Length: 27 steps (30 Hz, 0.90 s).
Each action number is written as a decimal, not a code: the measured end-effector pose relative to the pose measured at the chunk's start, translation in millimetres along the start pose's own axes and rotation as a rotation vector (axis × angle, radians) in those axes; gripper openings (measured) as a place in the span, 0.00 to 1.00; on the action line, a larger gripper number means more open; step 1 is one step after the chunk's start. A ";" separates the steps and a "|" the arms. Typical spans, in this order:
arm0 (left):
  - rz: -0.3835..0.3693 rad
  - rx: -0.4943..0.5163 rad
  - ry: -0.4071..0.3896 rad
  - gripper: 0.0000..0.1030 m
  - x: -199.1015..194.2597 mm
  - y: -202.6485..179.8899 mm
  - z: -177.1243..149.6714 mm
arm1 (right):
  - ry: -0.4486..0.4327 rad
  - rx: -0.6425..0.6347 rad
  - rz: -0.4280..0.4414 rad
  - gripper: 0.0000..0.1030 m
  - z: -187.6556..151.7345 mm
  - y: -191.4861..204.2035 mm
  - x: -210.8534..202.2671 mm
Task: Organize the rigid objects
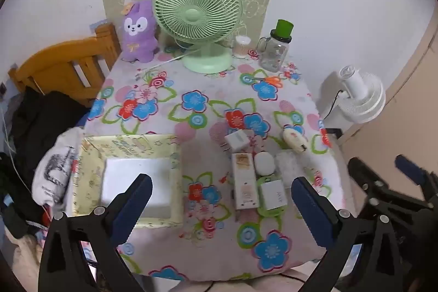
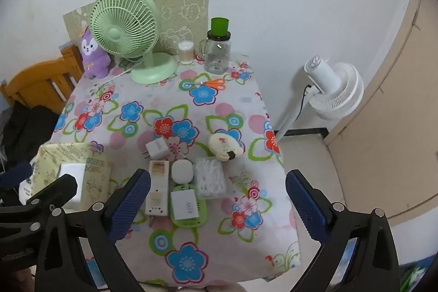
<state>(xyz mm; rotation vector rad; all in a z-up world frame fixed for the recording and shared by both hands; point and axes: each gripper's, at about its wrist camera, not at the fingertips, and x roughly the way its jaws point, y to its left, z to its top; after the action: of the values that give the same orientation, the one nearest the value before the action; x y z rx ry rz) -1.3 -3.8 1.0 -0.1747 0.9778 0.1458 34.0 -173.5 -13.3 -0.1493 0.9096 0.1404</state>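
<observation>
Both your claws hang wide open over the near edge of the flower-printed worktop (image 1: 191, 89), and neither the left claw (image 1: 221, 199) nor the right claw (image 2: 217, 194) has hold of anything. Take the pale yellow printed storage box (image 1: 82, 182) as your landmark: it sits at the worktop's near left corner with a white block (image 1: 137, 182) already lying inside. The loose pieces cluster just to its right: a long white power strip (image 1: 245, 182), a white square charger (image 1: 273, 194) on a green perforated tray (image 2: 201, 210), a round white case (image 1: 264, 162), a clear plastic box of what looks like cotton swabs (image 2: 209, 179), a white plug adapter (image 1: 236, 141) and a cream oval gadget (image 1: 294, 140) farther off.

Start with the power strip nearest the box; straddle its narrow width and close squarely so it cannot twist.

Beyond the box stand a mint-green desk fan (image 1: 198, 18), a purple plush rabbit (image 1: 138, 32), a clear jar with a green cap (image 1: 275, 51) and orange-handled scissors (image 1: 269, 80), all well apart from your path
</observation>
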 end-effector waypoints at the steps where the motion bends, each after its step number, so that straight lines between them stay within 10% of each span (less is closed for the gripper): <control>1: 0.007 0.014 -0.010 0.99 -2.0 -1.3 -1.1 | -0.006 -0.005 -0.005 0.97 0.7 -0.3 0.4; 27: 0.053 0.008 0.001 0.99 -9.6 27.2 -13.1 | 0.063 0.035 0.078 0.97 -11.4 19.0 -4.9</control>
<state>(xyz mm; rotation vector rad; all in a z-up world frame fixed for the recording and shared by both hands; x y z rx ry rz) -22.6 19.5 -0.3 -0.1412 0.9842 0.1899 18.7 -157.4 -17.6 -0.0863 0.9806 0.1934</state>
